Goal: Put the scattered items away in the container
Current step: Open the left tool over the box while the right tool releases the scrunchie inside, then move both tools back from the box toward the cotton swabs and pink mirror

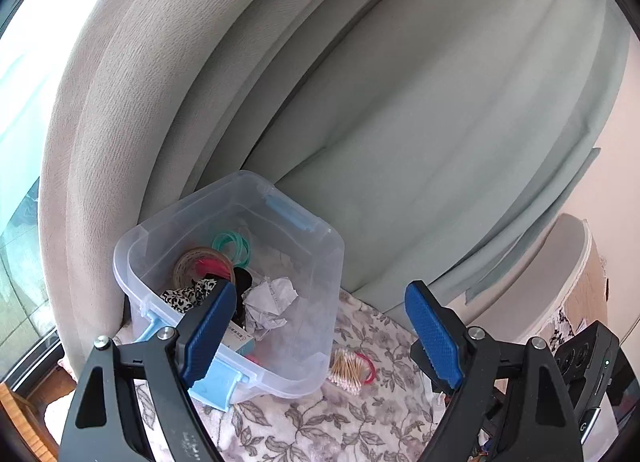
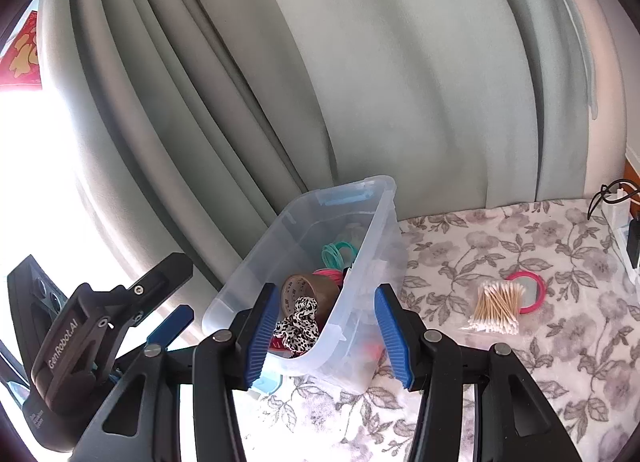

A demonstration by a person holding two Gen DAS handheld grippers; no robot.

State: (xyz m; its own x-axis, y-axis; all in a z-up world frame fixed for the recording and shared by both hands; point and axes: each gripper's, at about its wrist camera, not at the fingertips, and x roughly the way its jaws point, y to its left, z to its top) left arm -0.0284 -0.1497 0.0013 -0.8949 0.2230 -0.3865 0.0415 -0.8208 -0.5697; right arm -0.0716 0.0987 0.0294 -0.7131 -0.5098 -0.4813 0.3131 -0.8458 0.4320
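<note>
Blue ribbed pads of right gripper, jaws half-spread, empty; left gripper wide, empty. Centre: clear plastic container; right: bundled wooden cotton swabs on floral cloth.

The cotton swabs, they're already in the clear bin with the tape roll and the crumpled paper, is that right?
Not quite. The cotton swabs are not in the clear bin; they lie outside it on the flowered cloth, beside a pink ring, as the right wrist view shows. The tape roll and crumpled paper are inside.
</note>
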